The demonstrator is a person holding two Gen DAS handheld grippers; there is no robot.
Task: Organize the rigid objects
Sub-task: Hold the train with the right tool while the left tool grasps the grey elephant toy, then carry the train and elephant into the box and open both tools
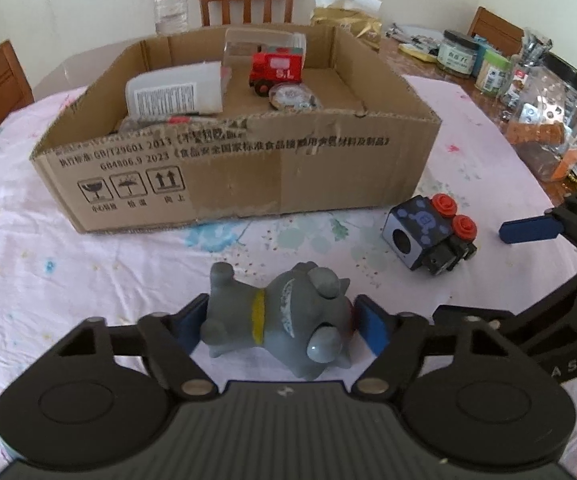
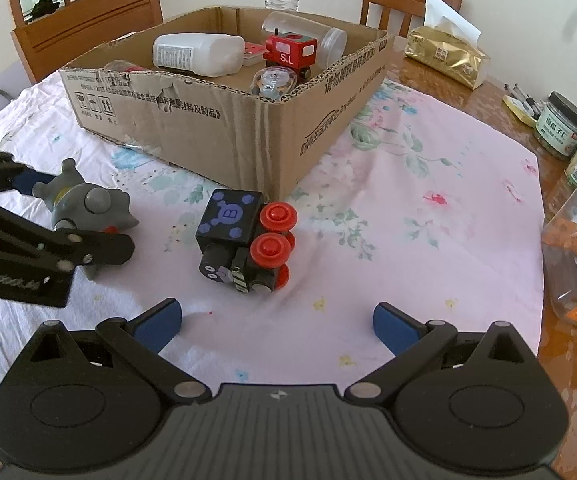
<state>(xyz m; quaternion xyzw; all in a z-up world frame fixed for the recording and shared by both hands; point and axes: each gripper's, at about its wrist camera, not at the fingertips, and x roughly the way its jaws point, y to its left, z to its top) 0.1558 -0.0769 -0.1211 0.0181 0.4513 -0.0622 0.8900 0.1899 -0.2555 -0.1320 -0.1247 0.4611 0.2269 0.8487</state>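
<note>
Grey rubbery animal figure with a yellow collar [image 1: 284, 320] lies on its side on the pink floral tablecloth [image 1: 88, 264], between the blue pads of the left gripper [image 1: 280, 328]. Pads sit against its flanks, one at the hindquarters and one at the head; judged clamped on the toy, though whether the grip is firm cannot be told. Side-on lie suits this hold: the body presents its narrower width across the jaws. From the right wrist view the same figure seems to rest on the cloth, not lifted.

Right gripper [image 2: 276, 324] hovers with its tongs spread wide and nothing between them, aimed at the black wooden toy train with red wheels and a blue "B" panel [image 2: 244, 240]. Train lies tipped on its side just ahead of the pads, near the corner of the box. The wide spread is likely preparation to straddle the blocky body.

Open brown cardboard box [image 1: 228, 168] stands beyond both toys, evidently the collecting place. Already inside: red wooden toy train marked "S.L" [image 1: 276, 68], white plastic bottle lying flat [image 1: 176, 94], clear plastic jar on its side [image 2: 304, 32], small round clear-cased item [image 1: 290, 96].

Judgement: two loose toys remain outside; each hand is set on one, the left further along.
</note>
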